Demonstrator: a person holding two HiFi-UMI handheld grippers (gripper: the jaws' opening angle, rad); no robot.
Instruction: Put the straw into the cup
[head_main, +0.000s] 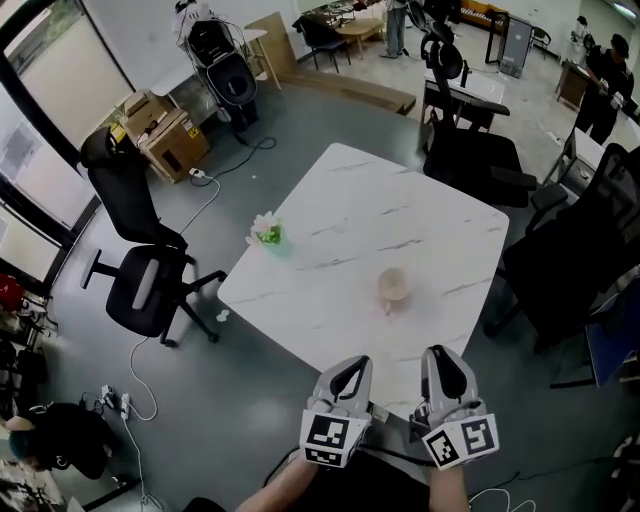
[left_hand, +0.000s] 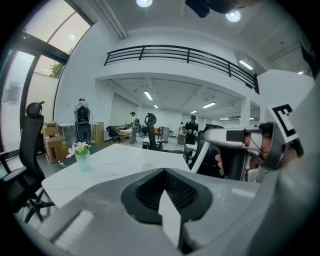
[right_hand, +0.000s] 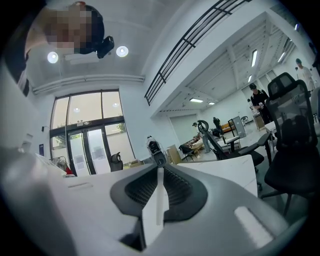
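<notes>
A beige cup (head_main: 393, 285) stands on the white marble table (head_main: 400, 210), towards its near edge. A short pale mark (head_main: 387, 306) lies against the cup's near side; I cannot tell whether it is the straw. Both grippers hover side by side just off the table's near corner, short of the cup. My left gripper (head_main: 350, 365) (left_hand: 164, 171) is shut with nothing in it. The fingers of my right gripper (head_main: 440, 352) (right_hand: 159, 169) stand together with only a thin pale slit between them, and nothing shows held. Neither gripper view shows the cup.
A small green vase of white flowers (head_main: 267, 233) (left_hand: 81, 155) stands at the table's left edge. Black office chairs stand left (head_main: 140, 275), behind (head_main: 470, 150) and right (head_main: 580, 260) of the table. Cardboard boxes (head_main: 165, 130) and cables lie on the floor at the left.
</notes>
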